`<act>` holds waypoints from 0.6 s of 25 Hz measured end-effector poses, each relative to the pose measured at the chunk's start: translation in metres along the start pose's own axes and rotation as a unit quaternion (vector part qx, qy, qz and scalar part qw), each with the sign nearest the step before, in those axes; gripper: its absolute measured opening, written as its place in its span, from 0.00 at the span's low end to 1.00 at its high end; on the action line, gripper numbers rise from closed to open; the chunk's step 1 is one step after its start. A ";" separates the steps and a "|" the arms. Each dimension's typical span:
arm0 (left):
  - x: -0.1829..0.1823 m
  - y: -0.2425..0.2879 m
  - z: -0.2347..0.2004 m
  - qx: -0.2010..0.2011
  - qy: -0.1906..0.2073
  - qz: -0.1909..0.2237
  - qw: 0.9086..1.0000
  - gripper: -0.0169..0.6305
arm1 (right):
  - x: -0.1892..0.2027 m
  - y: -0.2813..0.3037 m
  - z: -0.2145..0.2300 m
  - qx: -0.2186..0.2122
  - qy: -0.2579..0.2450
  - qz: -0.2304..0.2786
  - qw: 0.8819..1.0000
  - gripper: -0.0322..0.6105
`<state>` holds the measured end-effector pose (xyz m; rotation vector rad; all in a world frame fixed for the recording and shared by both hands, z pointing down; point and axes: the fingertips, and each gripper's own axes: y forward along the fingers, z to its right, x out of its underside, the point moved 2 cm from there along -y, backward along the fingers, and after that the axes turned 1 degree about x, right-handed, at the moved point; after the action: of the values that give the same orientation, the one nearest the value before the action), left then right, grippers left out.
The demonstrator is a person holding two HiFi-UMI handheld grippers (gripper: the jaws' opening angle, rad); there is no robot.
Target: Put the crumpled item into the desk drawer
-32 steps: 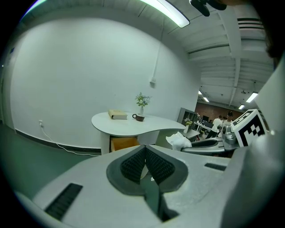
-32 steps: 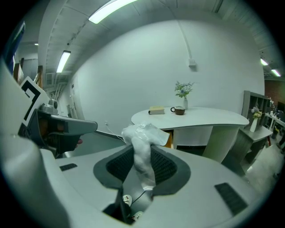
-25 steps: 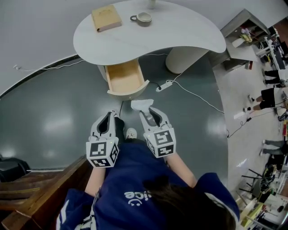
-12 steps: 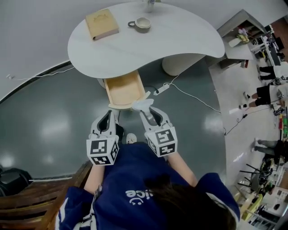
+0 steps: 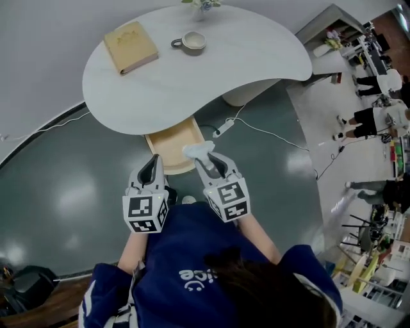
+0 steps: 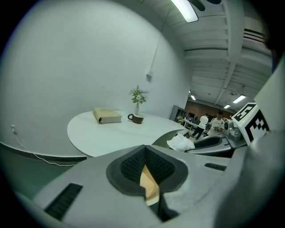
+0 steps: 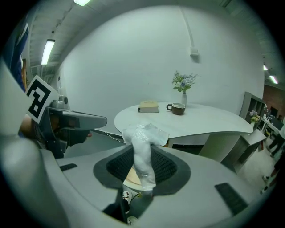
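Observation:
A white crumpled item (image 5: 197, 151) is pinched in my right gripper (image 5: 205, 157), which is shut on it; the wad sticks up out of the pads (image 7: 165, 165) in the right gripper view. It hangs at the front right corner of the open wooden drawer (image 5: 168, 142) under the white curved desk (image 5: 192, 73). My left gripper (image 5: 153, 161) is beside it to the left, shut and empty, its tip at the drawer's front edge. In the left gripper view, drawer wood (image 6: 148, 185) shows below the closed pads, and the crumpled item (image 6: 180, 142) is to the right.
On the desk lie a tan book (image 5: 131, 47), a cup on a saucer (image 5: 191, 42) and a small flower vase (image 5: 202, 4). A white power strip with a cable (image 5: 223, 127) lies on the floor right of the drawer. People and shelves stand at the far right.
Both grippers have moved forward to the desk. The crumpled item, earlier short of the drawer, is now at its front corner. Neither gripper's jaws have changed.

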<state>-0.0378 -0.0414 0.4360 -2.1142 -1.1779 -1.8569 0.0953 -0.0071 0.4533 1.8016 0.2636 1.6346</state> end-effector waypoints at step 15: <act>-0.023 0.027 -0.026 0.035 0.020 -0.016 0.999 0.03 | -0.011 0.025 0.014 0.020 -0.005 -0.033 0.999 0.25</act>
<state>-0.0417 -0.0854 0.4332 -2.0245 -1.2553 -1.8327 0.0990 -0.0363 0.4599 1.8113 0.3510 1.5854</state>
